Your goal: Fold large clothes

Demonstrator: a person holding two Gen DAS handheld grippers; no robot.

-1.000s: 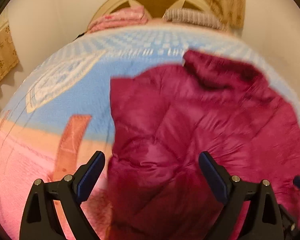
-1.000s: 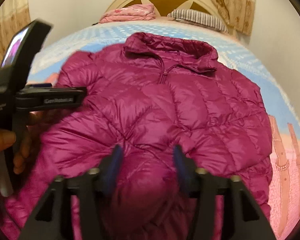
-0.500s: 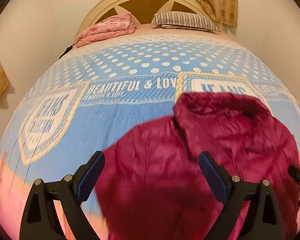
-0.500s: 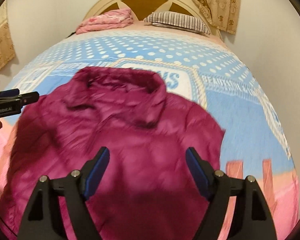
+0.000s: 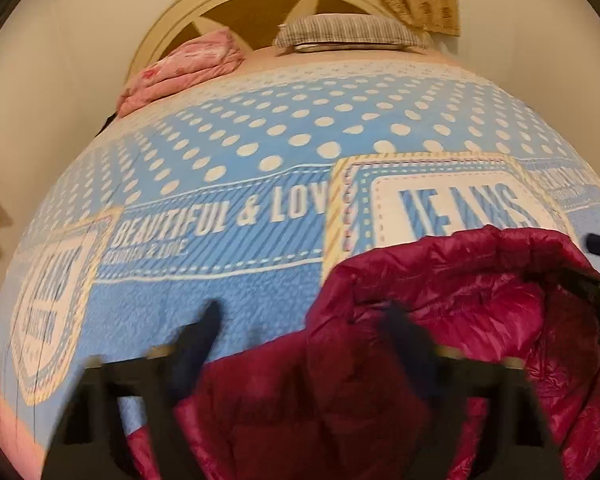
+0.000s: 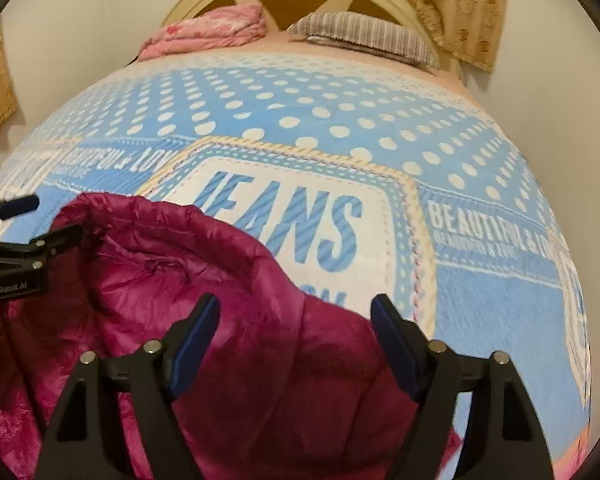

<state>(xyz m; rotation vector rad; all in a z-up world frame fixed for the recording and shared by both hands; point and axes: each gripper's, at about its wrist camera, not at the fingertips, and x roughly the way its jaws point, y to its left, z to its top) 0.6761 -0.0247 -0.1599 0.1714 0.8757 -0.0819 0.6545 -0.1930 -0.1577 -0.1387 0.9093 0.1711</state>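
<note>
The magenta puffer jacket [image 6: 204, 320] lies bunched at the near end of the bed, on the blue dotted blanket [image 6: 340, 120], collar toward the "JEANS" patch. The left tool [image 5: 304, 340], blurred, has just been closing, fingers apart over the jacket's edge. The right tool [image 6: 296, 340] has also just been narrowing, fingers apart above the padding, clamping nothing. Pink bedding [image 6: 208, 28] and a striped pillow [image 6: 364, 34] sit by the headboard.
</note>
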